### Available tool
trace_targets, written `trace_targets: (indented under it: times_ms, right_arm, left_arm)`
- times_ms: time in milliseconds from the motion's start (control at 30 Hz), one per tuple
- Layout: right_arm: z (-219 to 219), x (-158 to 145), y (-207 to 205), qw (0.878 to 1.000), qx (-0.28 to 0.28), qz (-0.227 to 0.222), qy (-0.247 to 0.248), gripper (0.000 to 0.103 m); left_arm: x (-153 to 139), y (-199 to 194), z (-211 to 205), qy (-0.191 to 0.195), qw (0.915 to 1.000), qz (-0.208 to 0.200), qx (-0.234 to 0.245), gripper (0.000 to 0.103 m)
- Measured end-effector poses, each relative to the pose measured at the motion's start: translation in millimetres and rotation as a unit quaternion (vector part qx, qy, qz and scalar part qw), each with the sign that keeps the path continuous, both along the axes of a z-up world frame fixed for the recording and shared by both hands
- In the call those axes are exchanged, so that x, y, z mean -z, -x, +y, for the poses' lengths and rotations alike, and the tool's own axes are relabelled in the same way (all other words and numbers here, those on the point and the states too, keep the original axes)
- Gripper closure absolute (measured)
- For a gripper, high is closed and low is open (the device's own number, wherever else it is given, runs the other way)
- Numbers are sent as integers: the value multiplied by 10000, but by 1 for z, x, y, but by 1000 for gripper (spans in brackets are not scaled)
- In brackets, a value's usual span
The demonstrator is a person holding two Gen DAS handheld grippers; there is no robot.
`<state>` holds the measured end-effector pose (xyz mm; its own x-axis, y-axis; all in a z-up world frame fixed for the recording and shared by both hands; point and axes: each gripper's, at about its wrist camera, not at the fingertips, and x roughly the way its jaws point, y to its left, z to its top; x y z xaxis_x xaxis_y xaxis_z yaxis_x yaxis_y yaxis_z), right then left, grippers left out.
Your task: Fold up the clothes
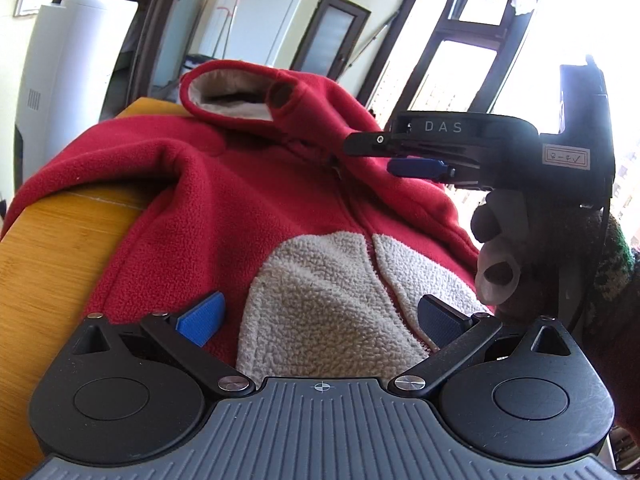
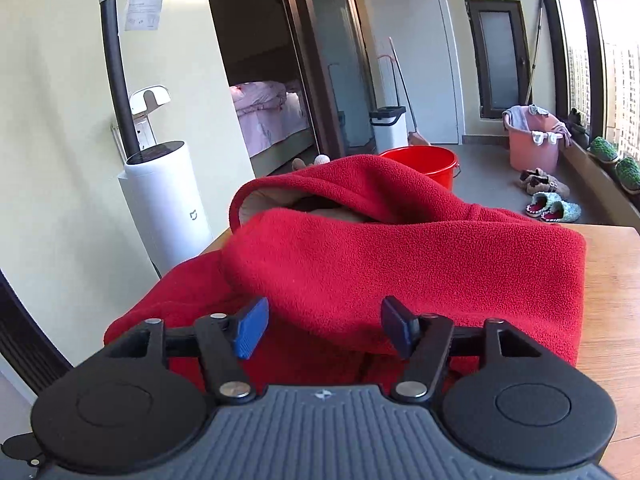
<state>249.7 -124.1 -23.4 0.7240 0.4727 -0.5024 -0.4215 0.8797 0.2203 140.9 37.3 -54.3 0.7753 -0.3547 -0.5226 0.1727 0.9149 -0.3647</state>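
A red fleece hooded jacket with cream lining and a cream front panel lies on a wooden table. Its hood points away. My left gripper is open just above the jacket's lower front. My right gripper shows side-on in the left wrist view at the right, over the jacket near the collar. In the right wrist view my right gripper is open above a folded red part of the jacket, with nothing between its pads.
The table's bare wood shows at the right. On the floor beyond stand a white air purifier, a red bucket, a pink laundry basket and slippers. Large windows run along the right.
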Motion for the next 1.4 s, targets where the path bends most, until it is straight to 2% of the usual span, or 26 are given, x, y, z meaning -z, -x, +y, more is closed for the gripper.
trace_targets:
  times_ms: [67, 200, 367, 400, 467, 533, 600, 667, 733, 767, 800, 833, 867, 967, 1033, 1067, 1100, 1133, 1167, 1400]
  right_arm:
    - [-5, -2, 4, 10000, -16, -39, -21, 35]
    - [-25, 0, 13, 9999, 61, -57, -150, 23]
    - [-61, 12, 13, 9983, 509, 28, -272, 22]
    - [-68, 15, 11, 9975, 618, 68, -331, 22]
    - [-83, 21, 11, 9950, 804, 194, -552, 22]
    - [-94, 25, 19, 9928, 842, 232, -823, 22]
    - [-98, 30, 33, 9928, 804, 85, -889, 20]
    - [-97, 34, 46, 9937, 782, -136, -794, 18]
    - [-99, 34, 51, 9925, 782, -296, -895, 17]
    - [-102, 34, 52, 9915, 808, -320, -966, 14]
    - [-105, 35, 51, 9905, 835, -315, -1047, 13]
    - [-108, 37, 50, 9892, 865, -256, -1151, 13]
    - [-112, 39, 48, 9878, 898, -197, -1259, 12]
    - [-122, 43, 46, 9837, 959, -95, -1518, 9]
    - [-125, 44, 47, 9819, 961, -130, -1626, 7]
    - [-126, 44, 47, 9813, 957, -150, -1665, 6]
    - [-126, 44, 47, 9810, 948, -162, -1683, 6]
    - [-125, 44, 47, 9809, 939, -169, -1697, 6]
    - [-125, 44, 47, 9809, 930, -162, -1701, 6]
    - [-128, 46, 46, 9803, 931, -137, -1739, 3]
  left_arm:
    - [0, 0, -1, -49, 10000, 10, 8, 0]
    - [-2, -1, -7, -290, 9995, 50, 62, 0]
    - [-4, -4, -12, -574, 9980, 156, 193, 0]
    - [-6, -5, -12, -556, 9980, 197, 214, 0]
    - [-13, -11, -6, -279, 9988, 262, 303, 0]
    - [-25, -20, 0, -78, 9995, 96, 279, 0]
    - [-40, -31, 5, 3, 9997, -152, 175, 0]
    - [-53, -48, 2, -178, 9990, -419, 23, 0]
    - [-57, -74, -6, -472, 9980, -408, -50, 1]
    - [-54, -88, -11, -671, 9971, -341, -139, 7]
    - [-51, -101, -15, -871, 9956, -274, -228, 22]
    - [-47, -114, -19, -1047, 9938, -194, -316, 29]
    - [-41, -124, -20, -1121, 9929, -60, -398, 31]
    - [-20, -151, -23, -1249, 9902, 348, -525, 23]
    - [-20, -153, -24, -1310, 9895, 342, -512, 25]
    - [-24, -152, -24, -1358, 9890, 270, -520, 52]
    - [-28, -151, -24, -1405, 9885, 198, -528, 63]
    - [-32, -150, -24, -1452, 9879, 126, -536, 68]
    - [-36, -149, -24, -1500, 9872, 54, -543, 80]
    - [-64, -141, -23, -1831, 9803, -442, -601, 81]
